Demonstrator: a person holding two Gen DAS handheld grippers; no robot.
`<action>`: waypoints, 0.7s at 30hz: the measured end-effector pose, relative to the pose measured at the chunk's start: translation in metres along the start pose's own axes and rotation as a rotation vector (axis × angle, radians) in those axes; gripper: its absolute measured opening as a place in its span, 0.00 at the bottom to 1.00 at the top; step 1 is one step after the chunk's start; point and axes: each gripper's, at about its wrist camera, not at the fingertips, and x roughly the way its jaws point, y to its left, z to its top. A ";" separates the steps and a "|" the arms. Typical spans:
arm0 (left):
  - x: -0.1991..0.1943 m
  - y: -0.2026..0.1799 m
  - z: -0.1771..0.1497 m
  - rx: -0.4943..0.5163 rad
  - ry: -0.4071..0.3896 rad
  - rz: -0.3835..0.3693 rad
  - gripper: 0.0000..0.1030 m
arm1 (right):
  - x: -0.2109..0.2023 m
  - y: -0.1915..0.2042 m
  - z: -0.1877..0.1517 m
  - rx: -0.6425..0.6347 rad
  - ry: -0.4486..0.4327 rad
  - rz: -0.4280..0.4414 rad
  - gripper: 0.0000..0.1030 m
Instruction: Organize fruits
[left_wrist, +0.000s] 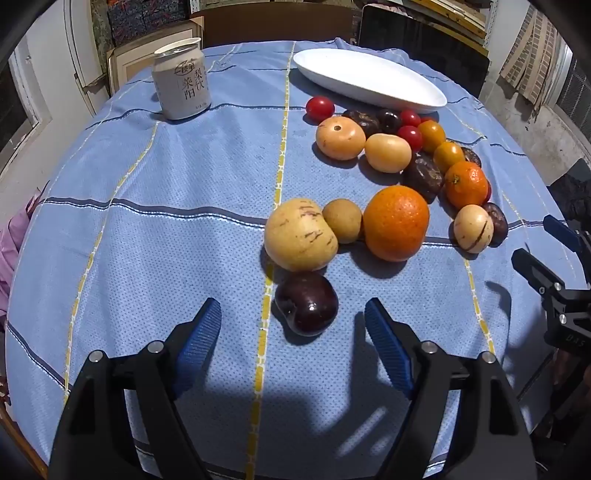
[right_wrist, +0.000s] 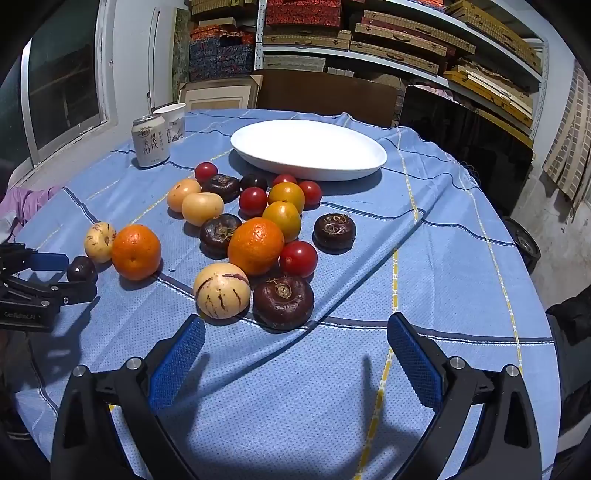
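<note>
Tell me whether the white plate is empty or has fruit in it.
Empty. The plate shows only bare white inside; all the fruit lies on the cloth in front of it.

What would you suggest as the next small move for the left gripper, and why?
Probably ease the left gripper forward and down around the dark plum. Its jaws stand open and empty, the plum lies just ahead between the fingers, and the white plate holds no fruit yet.

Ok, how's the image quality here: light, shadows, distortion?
Left wrist view: hard sunlight, sharp shadows under the plum, glare on the plate, fisheye bending the cloth's stripes. Right wrist view: same sun, tool shadows on the cloth, shelves curved; both sharp.
</note>
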 end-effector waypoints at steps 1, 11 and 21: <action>0.000 0.000 0.000 0.001 0.001 0.000 0.76 | 0.000 0.000 0.000 0.001 0.000 0.001 0.97; -0.001 0.005 0.002 0.008 -0.006 0.006 0.75 | -0.001 0.000 0.000 0.000 -0.002 0.001 0.97; -0.004 0.005 0.002 0.000 -0.024 0.012 0.72 | -0.003 -0.001 0.000 0.008 -0.004 0.007 0.97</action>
